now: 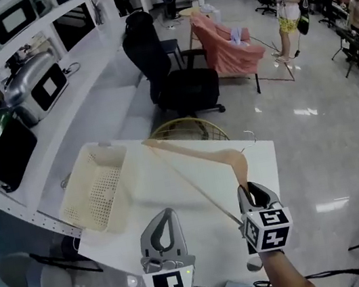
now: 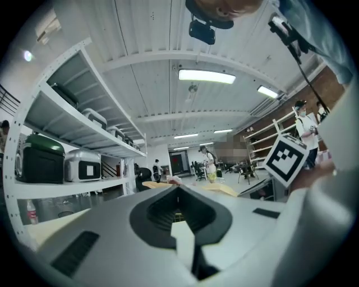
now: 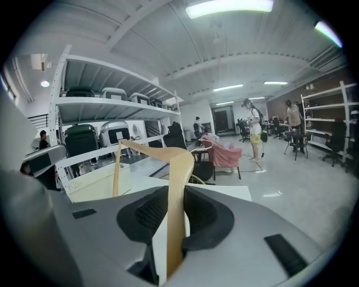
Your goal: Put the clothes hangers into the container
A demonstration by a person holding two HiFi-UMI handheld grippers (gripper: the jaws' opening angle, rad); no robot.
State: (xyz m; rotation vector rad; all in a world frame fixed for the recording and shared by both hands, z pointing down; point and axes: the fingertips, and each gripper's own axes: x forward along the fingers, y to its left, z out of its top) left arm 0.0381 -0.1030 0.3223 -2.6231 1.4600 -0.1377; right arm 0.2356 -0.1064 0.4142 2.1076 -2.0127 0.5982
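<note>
Tan wood first: saw one arm of the clothes hanger [image 3: 176,168] standing edge-on between the dark ribbed pads of the right gripper [image 3: 174,224], with the jaws closed part-way and pressing on it from both sides. Followed the wood up from the jaws to its bend, then down the other arm toward the left.

From the head view, found that same hanger held out over the white surface [image 1: 258,160], with the metal hook off to the right and the far tip reaching toward the far right corner of the container [image 1: 78,191], yet outside it. Could not tell whether that tip touched anything.

Saw the left gripper [image 2: 178,193] with jaws brought together at the tips and nothing between them, held beside the right one on the container's side.

Made out the container as a cream perforated basket standing on the left part of the surface.

Farther out, noted a round gold wire frame [image 1: 187,130] just past the surface's far edge, then a black office chair [image 1: 174,71] and a pink-draped seat [image 1: 224,45]. Found a person [image 1: 287,3] standing on the glossy floor beyond. Along the left, saw white shelves [image 1: 23,36] carrying silver and green cases.
</note>
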